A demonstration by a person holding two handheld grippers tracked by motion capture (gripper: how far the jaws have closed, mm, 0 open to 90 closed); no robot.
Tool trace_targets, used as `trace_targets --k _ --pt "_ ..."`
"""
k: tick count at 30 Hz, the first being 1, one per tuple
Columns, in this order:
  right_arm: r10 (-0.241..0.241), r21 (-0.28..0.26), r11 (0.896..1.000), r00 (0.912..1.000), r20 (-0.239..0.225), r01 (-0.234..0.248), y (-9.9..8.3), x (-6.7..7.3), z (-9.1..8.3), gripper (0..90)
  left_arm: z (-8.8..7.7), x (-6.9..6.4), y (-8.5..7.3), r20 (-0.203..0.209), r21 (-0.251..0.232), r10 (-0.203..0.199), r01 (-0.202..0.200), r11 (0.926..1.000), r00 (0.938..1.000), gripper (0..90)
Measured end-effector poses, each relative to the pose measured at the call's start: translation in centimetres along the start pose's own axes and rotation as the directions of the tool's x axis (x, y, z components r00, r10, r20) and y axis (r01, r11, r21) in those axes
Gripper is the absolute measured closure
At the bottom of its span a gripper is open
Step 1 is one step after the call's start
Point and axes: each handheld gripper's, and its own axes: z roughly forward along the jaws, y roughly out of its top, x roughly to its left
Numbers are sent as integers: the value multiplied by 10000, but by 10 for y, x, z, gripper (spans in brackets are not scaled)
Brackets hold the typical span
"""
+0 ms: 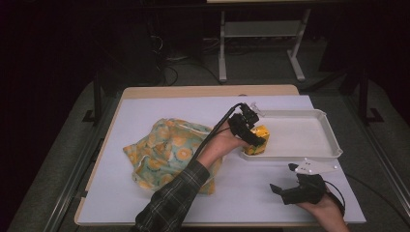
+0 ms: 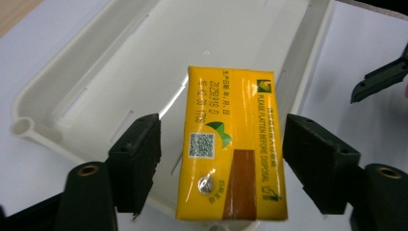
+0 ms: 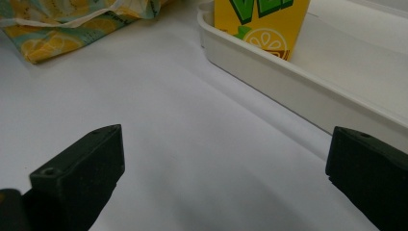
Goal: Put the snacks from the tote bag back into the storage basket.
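Yellow juice carton (image 1: 256,140) stands upright in the near left corner of the white tray (image 1: 309,135), close against the tray wall. Left gripper (image 1: 251,131) sits right over the carton top, pointing down. In the left gripper view the carton (image 2: 233,144) is between the two black jaws with a clear gap on each side, pads not touching it, so the jaws stand wide and nothing is gripped. The carton top there shows a QR code, a foil straw hole and green print. The tray rim (image 2: 43,130) runs under the left jaw.

Right gripper (image 1: 290,181) rests low on the white table cover (image 1: 145,203), near the front edge, just outside the tray's near wall and well apart from the carton. Its jaws are spread wide with nothing between them; the right gripper view looks across the bare cover (image 3: 192,159) toward the tray wall (image 3: 288,91) and the carton's front (image 3: 262,29) with its lemon picture.

A lemon-print cloth bag (image 1: 169,150) lies crumpled on the left half of the table, beside the person's left forearm in a plaid sleeve (image 1: 169,205). The bag's edge (image 3: 62,24) also shows at the top left of the right gripper view.
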Motion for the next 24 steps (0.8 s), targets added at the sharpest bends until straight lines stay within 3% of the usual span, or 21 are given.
trace_targets --k 13,24 --pt "77 45 10000 10000 29 -77 0 0 0 0 -29 -1 -9 19 34 586 -586 9983 9983 218" --pt "5 27 10000 10000 62 -5 -1 0 1 0 -60 3 -33 -114 -62 584 -584 9983 9982 191"
